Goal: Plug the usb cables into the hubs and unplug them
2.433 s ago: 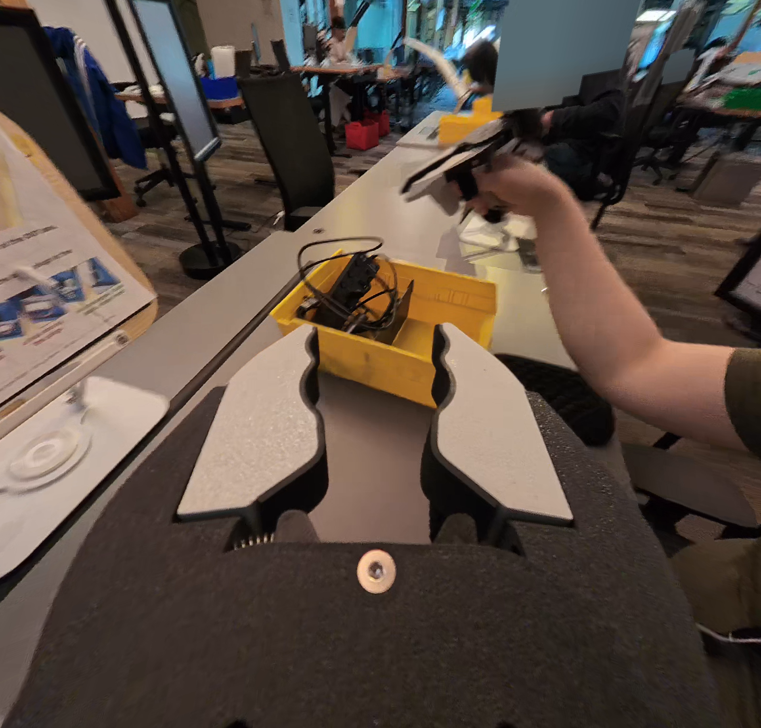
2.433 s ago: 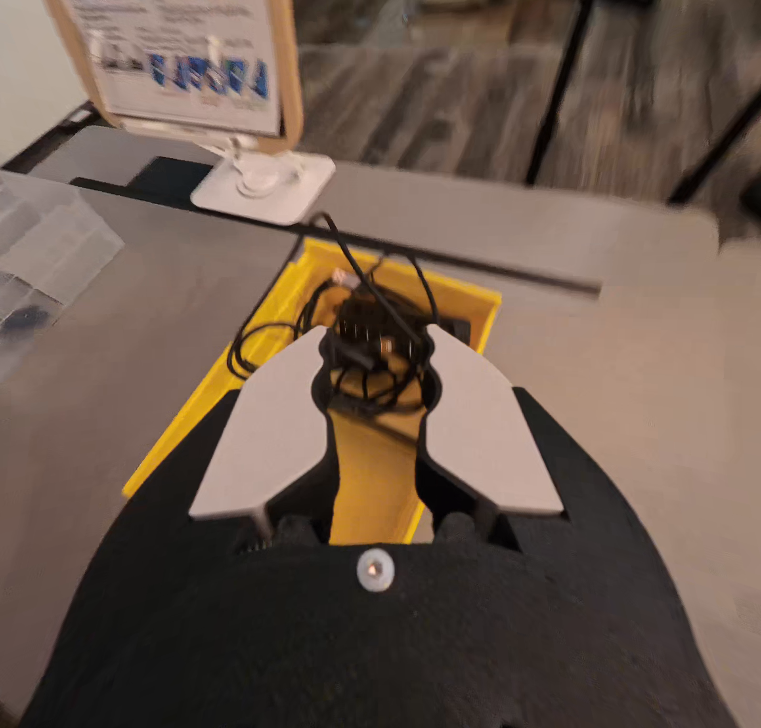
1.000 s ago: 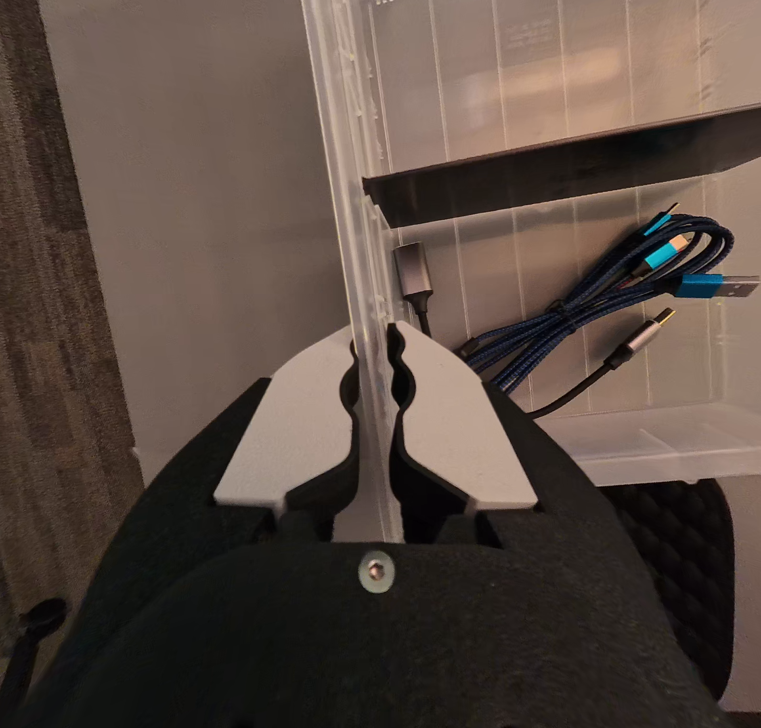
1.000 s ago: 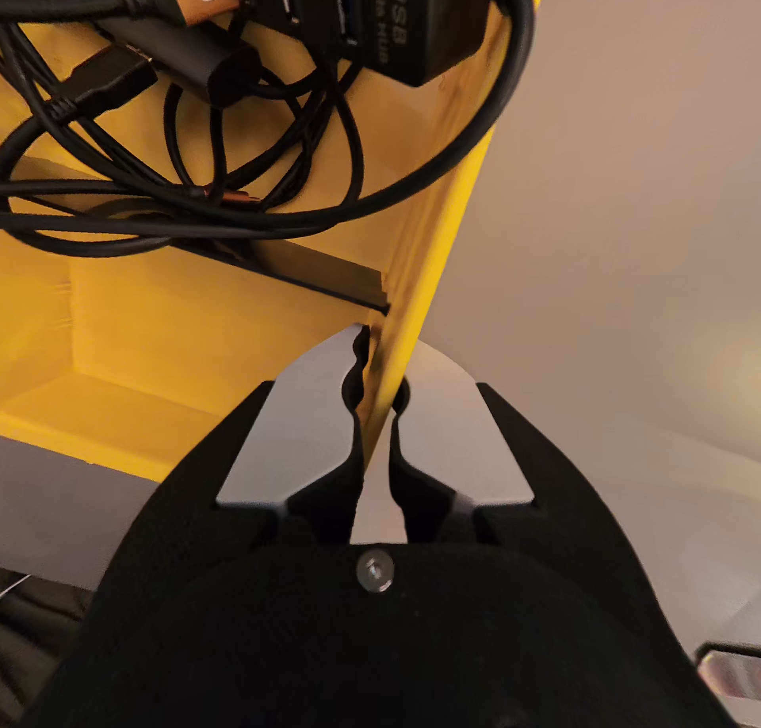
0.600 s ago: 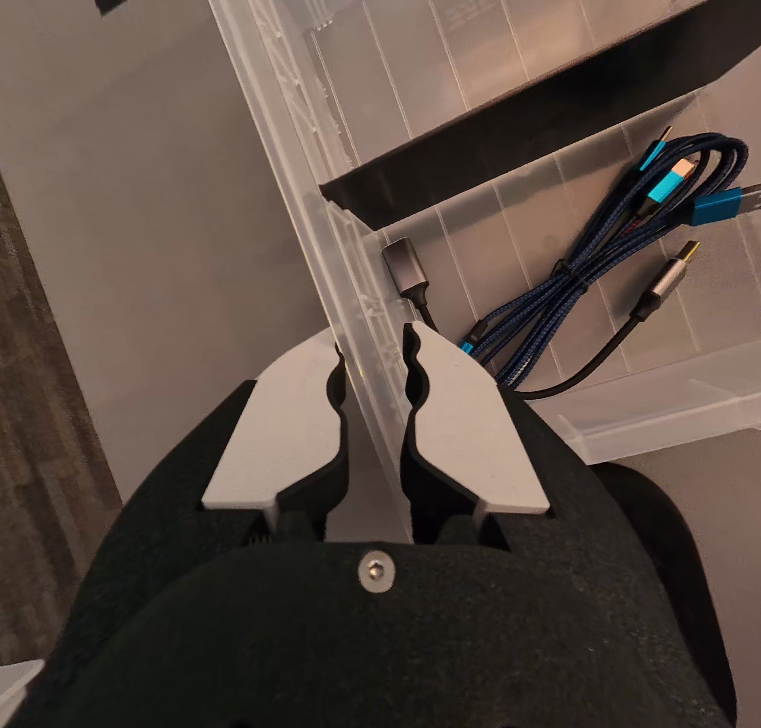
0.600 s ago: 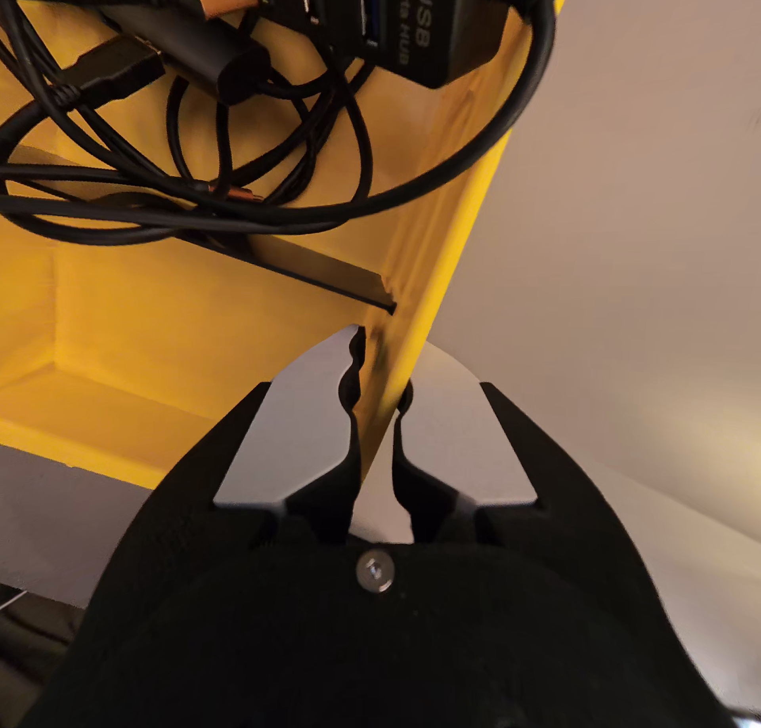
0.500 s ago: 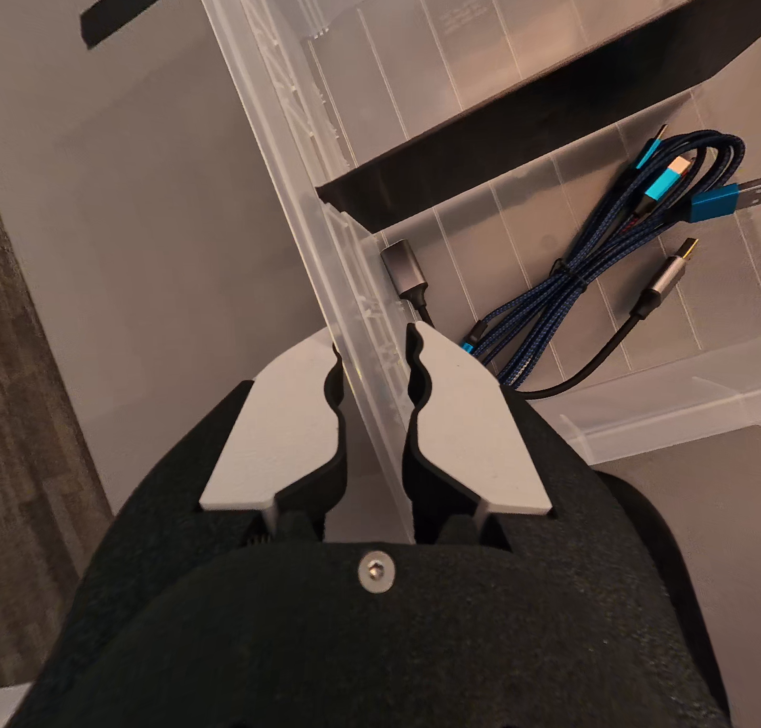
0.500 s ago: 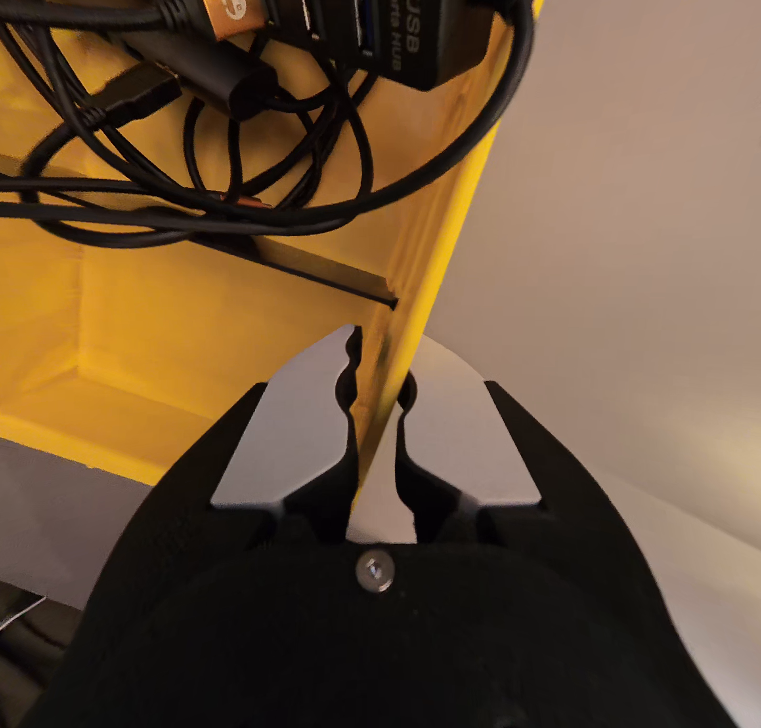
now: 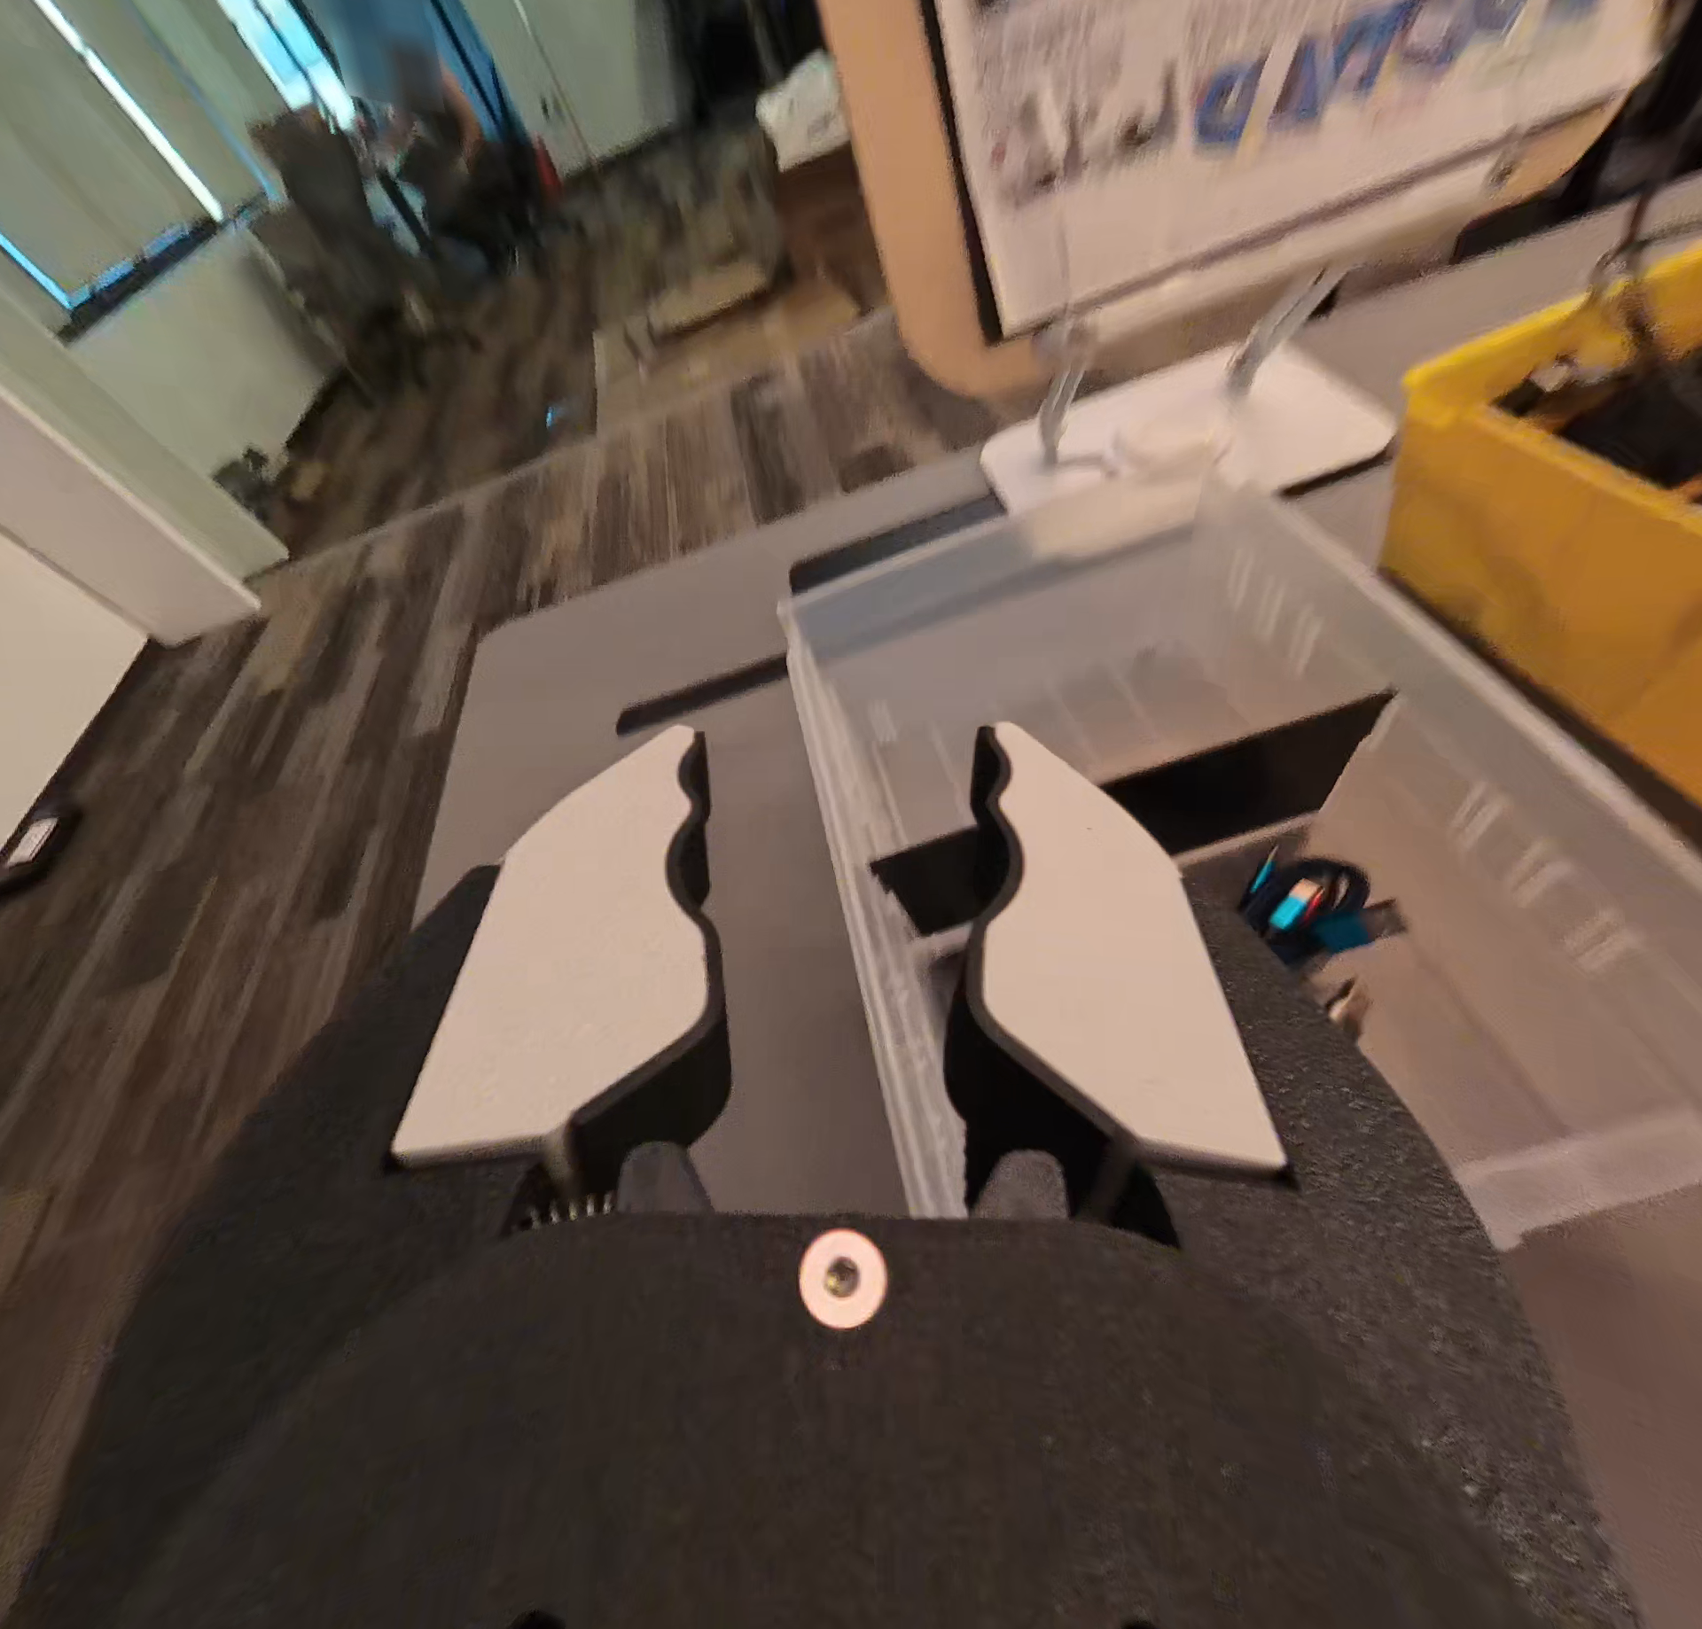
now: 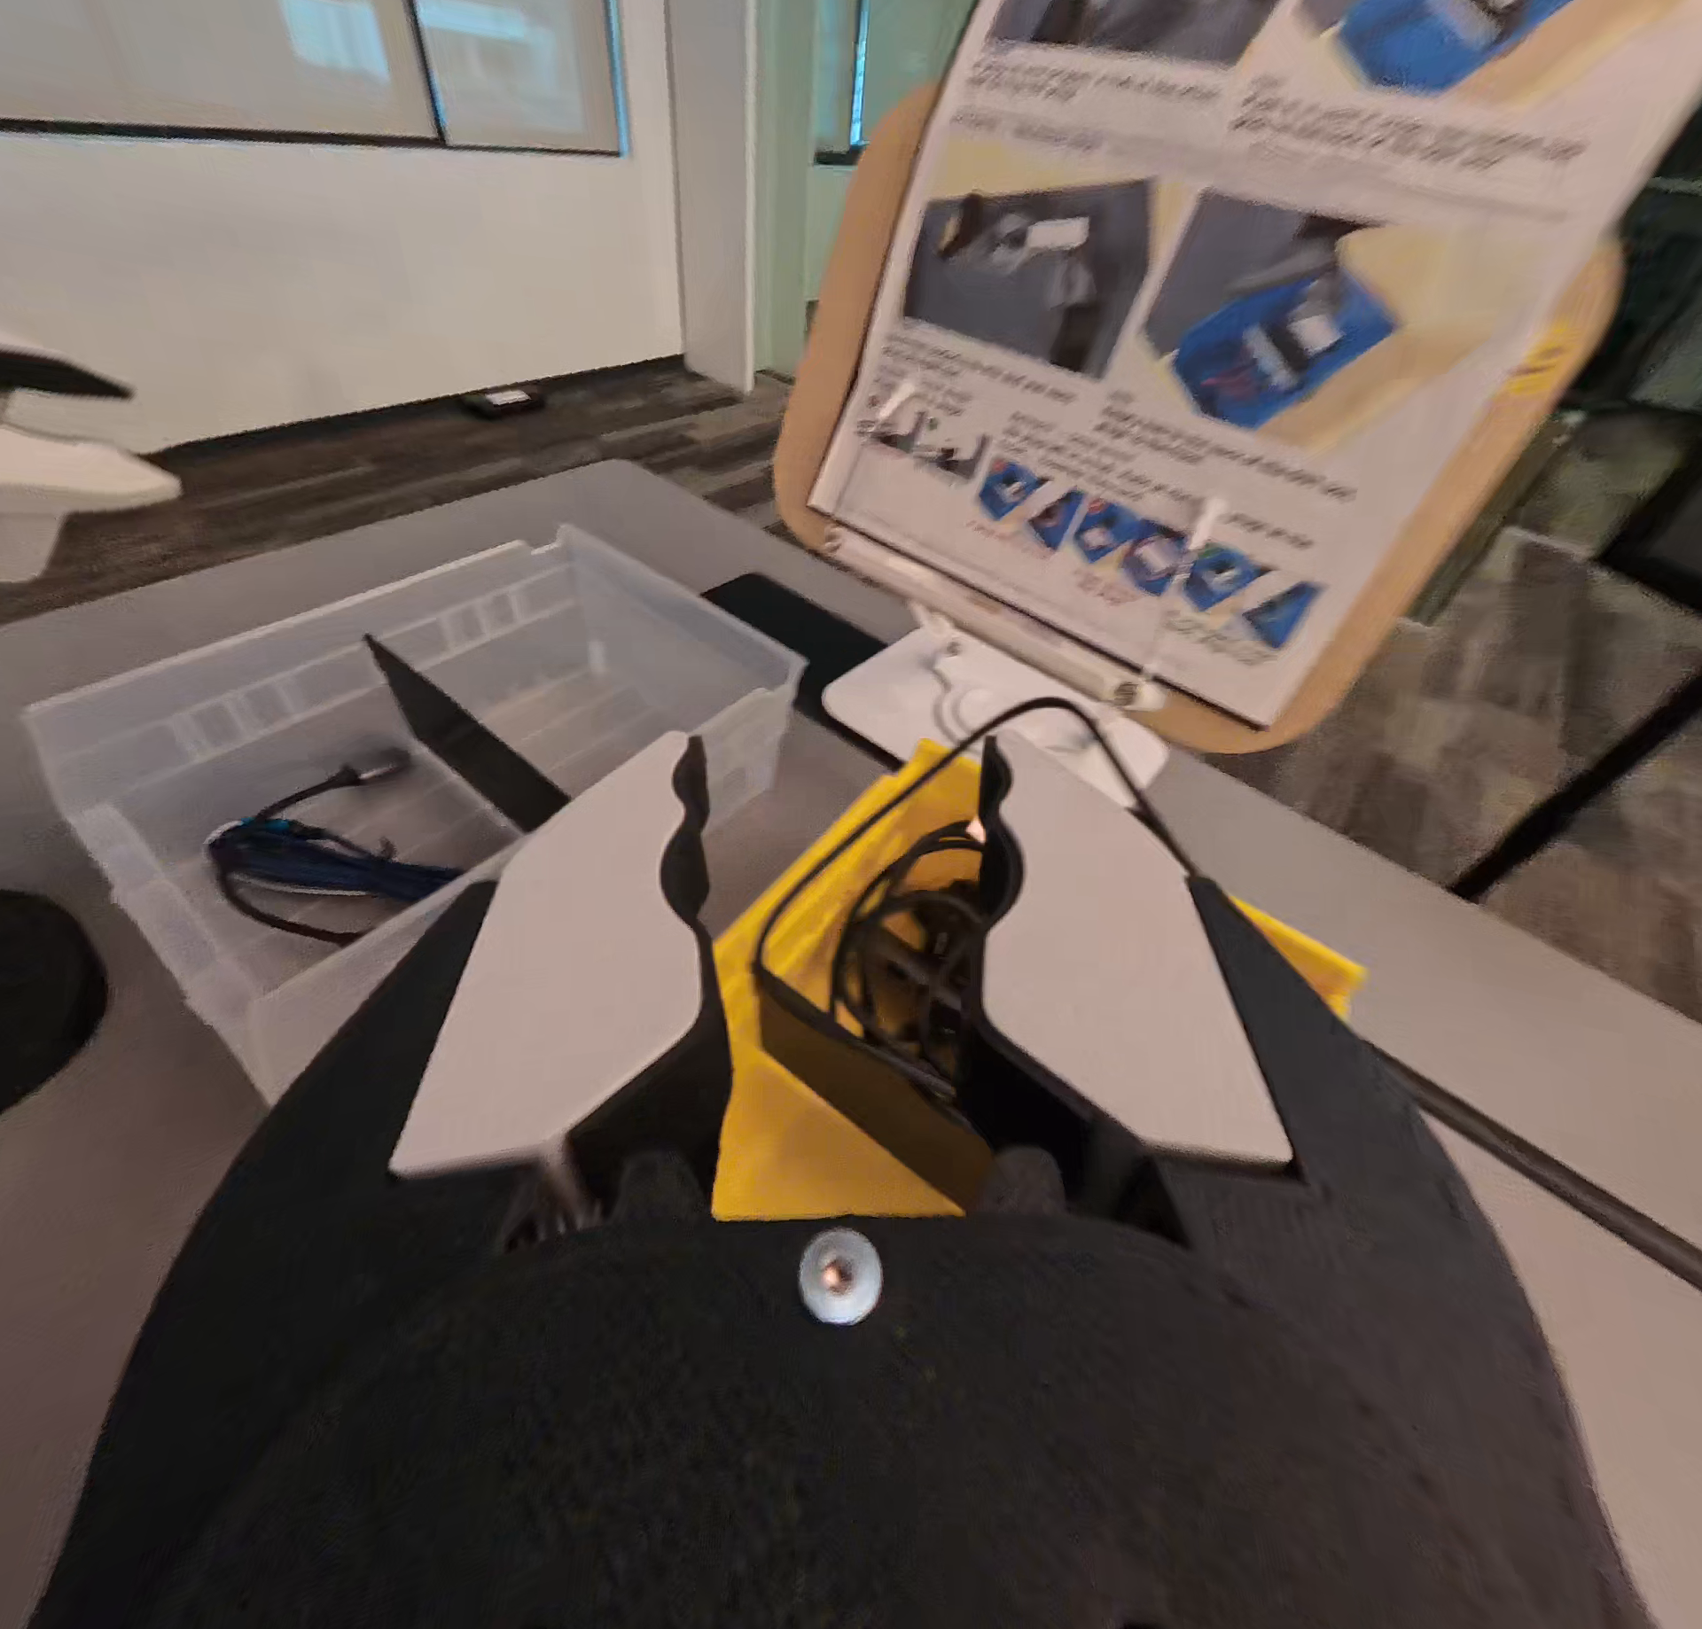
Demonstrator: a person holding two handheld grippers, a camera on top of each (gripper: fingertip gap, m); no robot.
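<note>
Grippers both stand apart and hold nothing. The left gripper (image 9: 838, 747) hovers above the near left wall of the clear bin (image 9: 833, 811), one finger outside that wall and one over the bin's inside. The right gripper (image 10: 838, 761) hangs over the yellow bin (image 10: 829, 1124), which sits on the grey table (image 10: 1381, 922) just beside the clear one.

Blue cables (image 10: 313, 857) lie bundled in the clear bin's near compartment, with a dark lead curling from them; a black divider (image 10: 460, 738) parts that compartment from the far one, which looks bare. The hub (image 10: 912, 959) is in the yellow bin, half buried in a tangle of black cord, and one black cord (image 10: 1059, 719) arches up over the rim. A board (image 10: 1197, 296) on a white stand sits behind both bins.

Judging by this, no plugging has begun: it is the reach-in step, each tool placed over its own bin. The next move likely calls for the left one to pick a single plug end out of the bundle, and the right one to get a firm hold on the hub, clear of the loose cords. Blur hides the hub's ports.
</note>
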